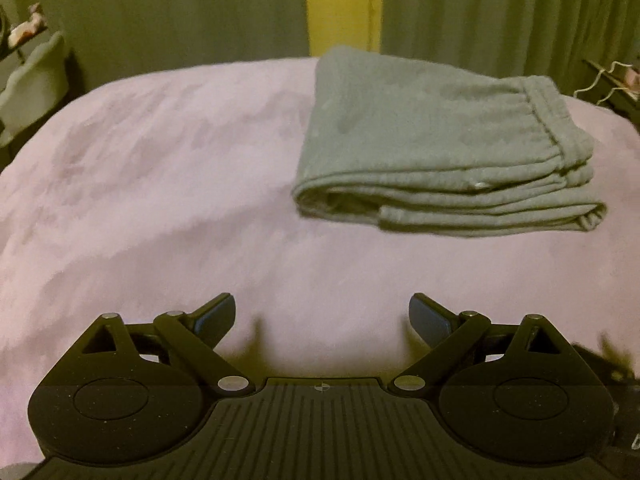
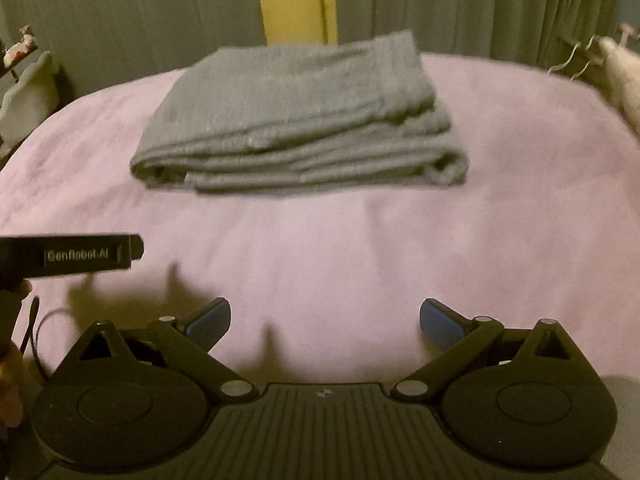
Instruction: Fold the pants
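Both of your grippers, left gripper (image 1: 321, 316) and right gripper (image 2: 325, 320), hover level with jaws spread wide and empty above the pink bedspread (image 1: 160, 184), well short of the folded grey pants (image 2: 296, 120), which blur in the right view.

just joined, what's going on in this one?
Pants-folding run, and the fold looks done. The grey pants lie in a compact layered stack on the pink bedspread, waistband toward the right in the left wrist view. Nothing is being held: the left gripper and the right gripper are both open, short of the stack and not touching it. The left gripper's body also pokes into the right wrist view from the left edge.
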`<state>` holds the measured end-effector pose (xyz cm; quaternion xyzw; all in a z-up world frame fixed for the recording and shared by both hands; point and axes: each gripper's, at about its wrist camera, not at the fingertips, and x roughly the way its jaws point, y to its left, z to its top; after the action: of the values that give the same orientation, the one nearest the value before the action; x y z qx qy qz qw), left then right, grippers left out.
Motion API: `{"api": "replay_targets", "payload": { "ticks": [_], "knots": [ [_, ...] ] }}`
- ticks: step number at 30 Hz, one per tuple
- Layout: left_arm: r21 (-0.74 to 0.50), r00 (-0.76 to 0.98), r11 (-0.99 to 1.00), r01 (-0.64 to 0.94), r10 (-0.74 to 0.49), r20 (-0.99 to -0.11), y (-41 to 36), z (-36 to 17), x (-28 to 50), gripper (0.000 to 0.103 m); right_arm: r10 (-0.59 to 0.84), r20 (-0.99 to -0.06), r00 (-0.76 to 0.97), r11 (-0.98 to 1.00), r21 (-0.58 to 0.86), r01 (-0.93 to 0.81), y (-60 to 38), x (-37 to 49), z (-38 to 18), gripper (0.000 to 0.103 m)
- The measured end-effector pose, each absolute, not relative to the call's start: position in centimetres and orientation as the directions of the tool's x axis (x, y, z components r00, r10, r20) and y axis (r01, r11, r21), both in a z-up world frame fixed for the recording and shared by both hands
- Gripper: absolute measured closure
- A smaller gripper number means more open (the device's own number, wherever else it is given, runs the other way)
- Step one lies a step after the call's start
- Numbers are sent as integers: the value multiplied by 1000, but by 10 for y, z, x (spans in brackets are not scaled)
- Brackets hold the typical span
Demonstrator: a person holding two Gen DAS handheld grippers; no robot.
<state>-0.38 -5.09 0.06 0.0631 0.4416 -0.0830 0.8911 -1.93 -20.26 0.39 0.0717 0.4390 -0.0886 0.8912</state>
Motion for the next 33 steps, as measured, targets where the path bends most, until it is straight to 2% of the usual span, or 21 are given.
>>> {"api": "replay_targets", "payload": {
  "ticks": [4, 7, 10, 19, 25, 33],
  "knots": [
    [92, 626, 972, 215, -64, -777, -58, -2, 0, 6, -157, -781, 605, 975, -26, 220, -202, -9, 14, 2],
    [82, 616, 971, 227, -78, -784, -60, -4, 4, 5, -171, -780, 602, 975, -47, 216, -203, 4, 17, 2],
    [121, 643, 967, 222, -52, -764, -65, -5, 6, 3, -187, -782, 594, 973, -64, 222, -207, 18, 16, 2],
    [220, 639, 941, 257, 5, -769, -85, -16, 20, 3, -197, -754, 626, 968, -51, 244, -218, 30, -8, 2],
    [200, 590, 935, 292, -12, -808, -93, -21, 30, 3, -144, -775, 616, 964, 31, 264, -231, 36, -17, 2],
    [196, 562, 940, 281, 5, -827, -101, -30, 41, 3, -152, -777, 611, 956, 40, 290, -237, 43, -23, 2]
  ]
}}
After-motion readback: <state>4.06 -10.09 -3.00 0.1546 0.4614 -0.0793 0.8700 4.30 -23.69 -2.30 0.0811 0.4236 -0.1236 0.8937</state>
